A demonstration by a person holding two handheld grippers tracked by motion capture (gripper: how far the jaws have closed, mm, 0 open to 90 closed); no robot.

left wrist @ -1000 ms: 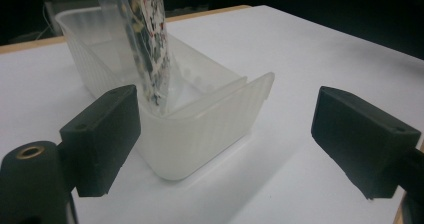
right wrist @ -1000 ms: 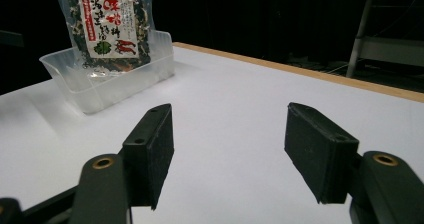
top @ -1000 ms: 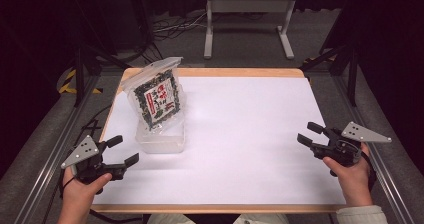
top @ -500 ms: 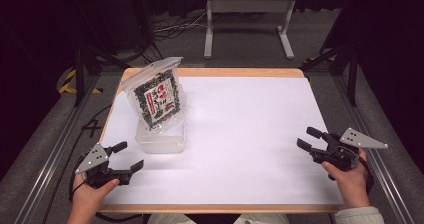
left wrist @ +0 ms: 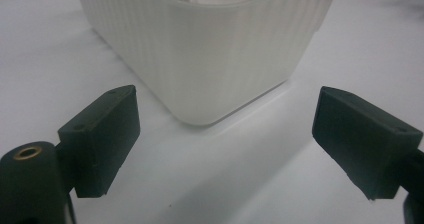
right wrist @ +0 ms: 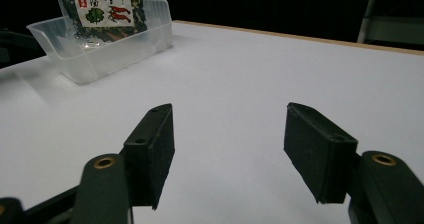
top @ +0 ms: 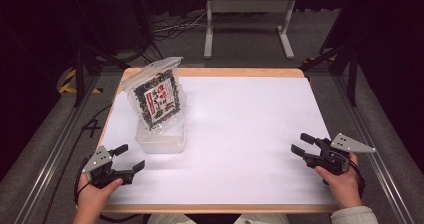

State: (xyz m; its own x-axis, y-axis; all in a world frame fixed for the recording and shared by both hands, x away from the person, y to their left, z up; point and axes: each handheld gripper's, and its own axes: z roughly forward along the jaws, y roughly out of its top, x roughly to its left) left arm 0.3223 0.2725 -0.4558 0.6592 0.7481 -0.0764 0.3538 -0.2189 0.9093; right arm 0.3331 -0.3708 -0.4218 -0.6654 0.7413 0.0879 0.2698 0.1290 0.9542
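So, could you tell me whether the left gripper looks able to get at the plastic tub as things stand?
Probably yes. The left gripper has its jaws open and faces the near corner of the tub, with bare table between them. The snack bag standing in the tub sits further back.

The snack bag (top: 157, 98), standing in the clear tub (top: 161, 140) at about ten o'clock on the table (top: 250, 134), carries a white label with red and dark printed characters. They are too small and blurred to read. No other writing shows.
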